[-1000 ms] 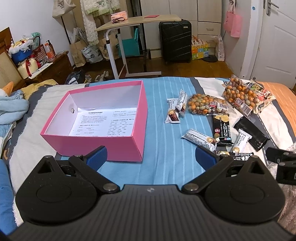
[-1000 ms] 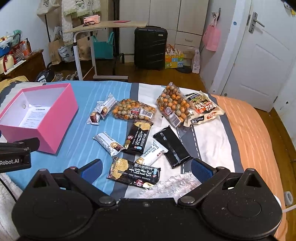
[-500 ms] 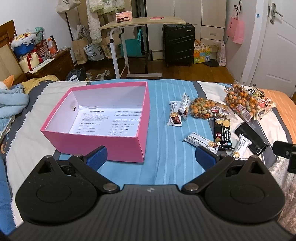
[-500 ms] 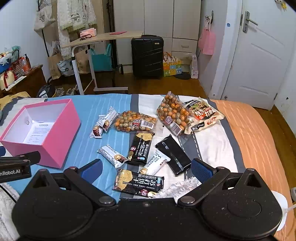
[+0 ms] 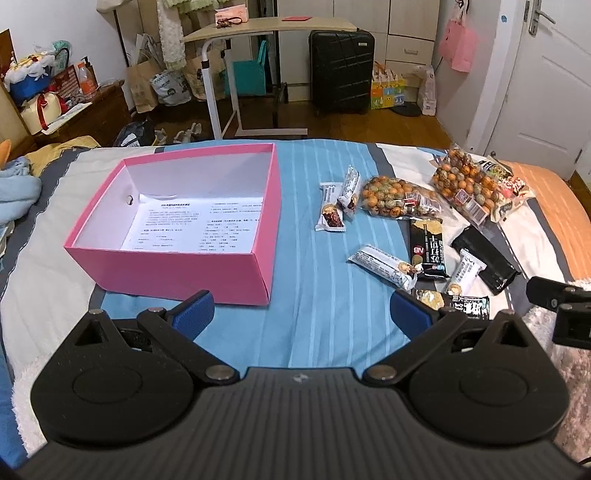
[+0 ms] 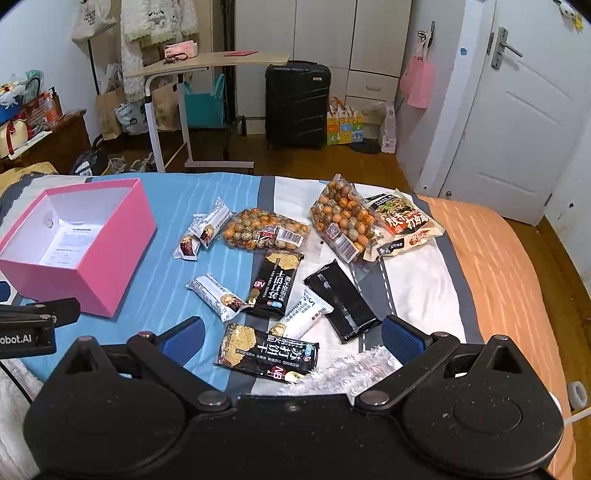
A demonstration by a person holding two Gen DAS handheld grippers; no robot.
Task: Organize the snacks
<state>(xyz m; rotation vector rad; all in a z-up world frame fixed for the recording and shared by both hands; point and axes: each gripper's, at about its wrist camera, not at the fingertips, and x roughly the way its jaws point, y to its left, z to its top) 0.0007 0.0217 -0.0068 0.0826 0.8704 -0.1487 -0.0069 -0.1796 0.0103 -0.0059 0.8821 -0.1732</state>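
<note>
An open pink box with a printed sheet inside sits on the bed at the left. Several snacks lie to its right: two small white bars, two bags of speckled balls, a white bar, black cracker packs, a plain black pack, a noodle bag. My left gripper is open and empty in front of the box. My right gripper is open and empty over the nearest black cracker pack.
The bed cover is striped blue, white and orange. A fluffy white blanket lies at the near edge. Beyond the bed stand a side table, a black suitcase and a white door.
Both grippers have pulled back and risen a little, so the box and snacks look smaller and farther. Both stay open and empty. Nothing on the bed has moved.
</note>
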